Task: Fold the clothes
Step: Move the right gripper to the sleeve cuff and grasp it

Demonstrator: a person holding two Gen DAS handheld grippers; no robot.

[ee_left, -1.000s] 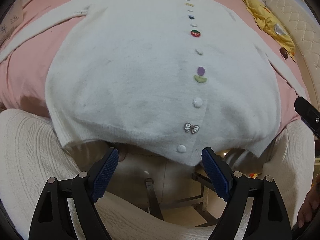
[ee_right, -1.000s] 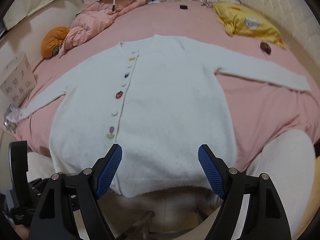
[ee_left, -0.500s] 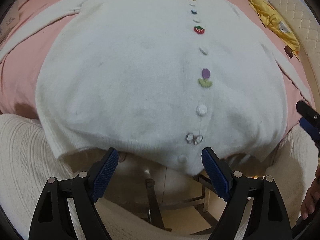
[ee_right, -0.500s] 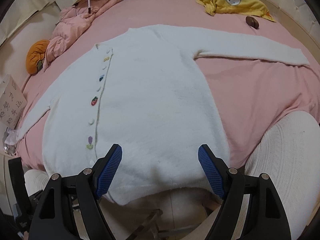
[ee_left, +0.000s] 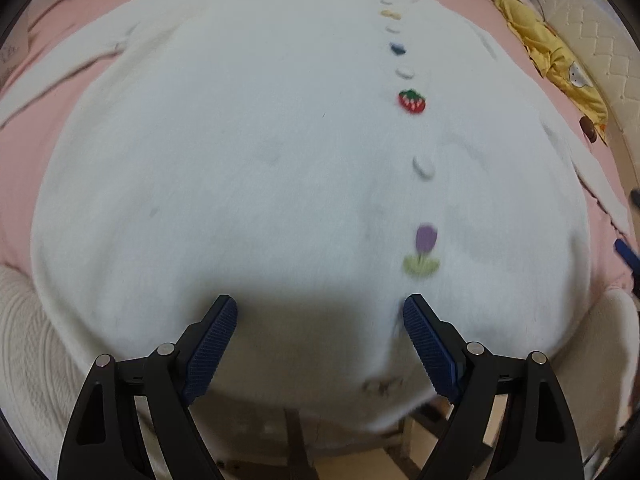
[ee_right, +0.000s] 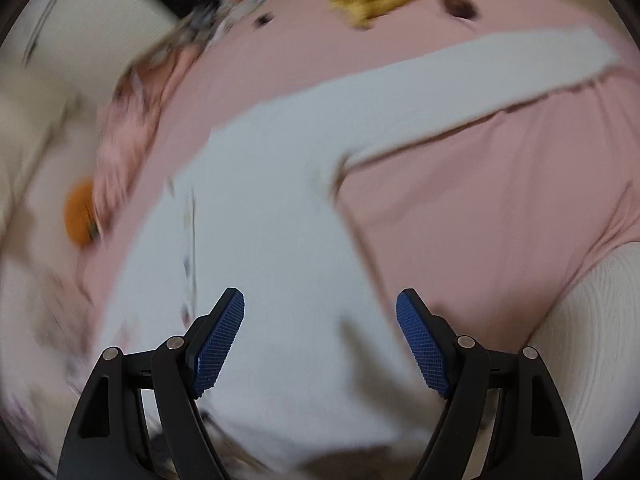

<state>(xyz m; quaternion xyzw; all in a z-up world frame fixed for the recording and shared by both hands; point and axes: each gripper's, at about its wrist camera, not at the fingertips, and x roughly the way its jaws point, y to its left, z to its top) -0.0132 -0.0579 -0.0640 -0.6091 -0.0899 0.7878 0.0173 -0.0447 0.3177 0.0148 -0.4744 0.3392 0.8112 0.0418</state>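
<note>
Pink bedsheet [ee_left: 24, 152] carries white cardigan [ee_left: 240, 160]; both grippers' fingers [ee_left: 212, 340] spread wide, empty; no legible writing.

The right wrist view is smeared, so the buttons on the fluffy white button-up cardigan [ee_right: 280, 248] cannot be made out. In the left wrist view, its bottom button [ee_left: 380, 386] is a fuzzy blur.
</note>
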